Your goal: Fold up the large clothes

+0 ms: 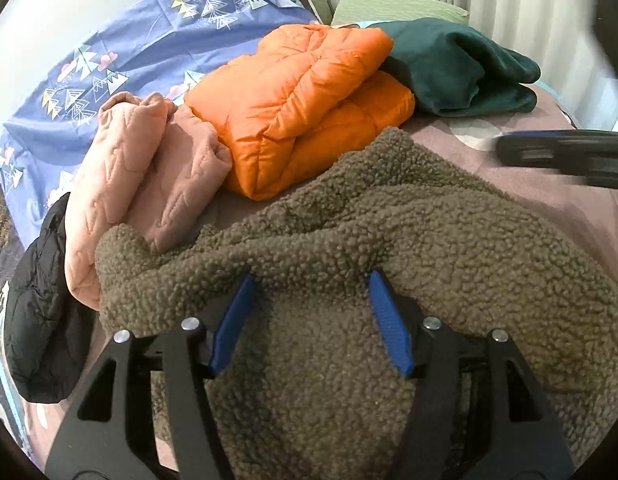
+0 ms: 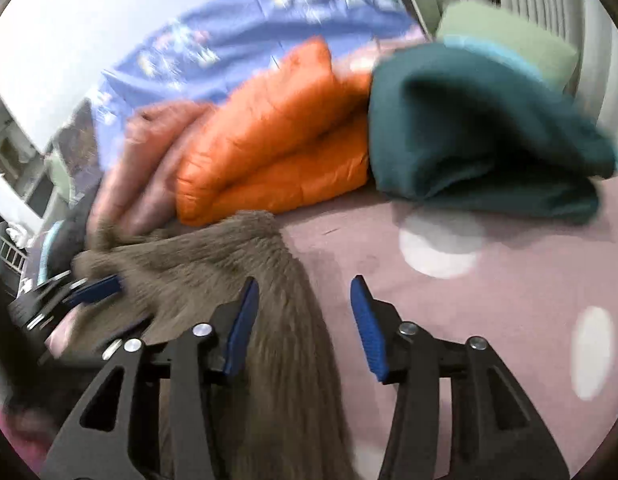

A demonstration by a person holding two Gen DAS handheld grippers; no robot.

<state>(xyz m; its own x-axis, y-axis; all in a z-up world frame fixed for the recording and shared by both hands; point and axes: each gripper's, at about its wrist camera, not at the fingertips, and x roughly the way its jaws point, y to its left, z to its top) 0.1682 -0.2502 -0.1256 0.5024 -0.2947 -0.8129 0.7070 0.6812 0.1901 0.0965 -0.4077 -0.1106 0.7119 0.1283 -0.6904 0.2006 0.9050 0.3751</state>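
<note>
From the left wrist view, going left to right: a black puffy garment [image 1: 37, 320] lay at the far left edge of the bed, then a pink quilted garment [image 1: 149, 176] folded beside it, an orange puffer jacket [image 1: 305, 104] folded against the pink one, and a dark green fleece [image 1: 461, 68] folded behind and to the right of the orange one. A blue patterned sheet [image 1: 121, 60] and a pale green pillow [image 1: 393, 6] lay behind the row.

The task's garment, an olive-brown sherpa fleece [image 1: 389, 248], lay crumpled on the mauve bed cover [image 1: 549, 188] in front of the folded pile, its left edge touching the pink garment.

The left claw [image 1: 313, 292] pointed steeply down into the fleece, its blue pads parted with a hump of the pile between them; whether they pinched the cloth could not be told.

In the blurred right wrist view, the right claw [image 2: 305, 292] tilted downward over the fleece's right edge, its jaws released and apart; the left pad stood over the fleece, the right pad over bare cover, gripping nothing.
</note>
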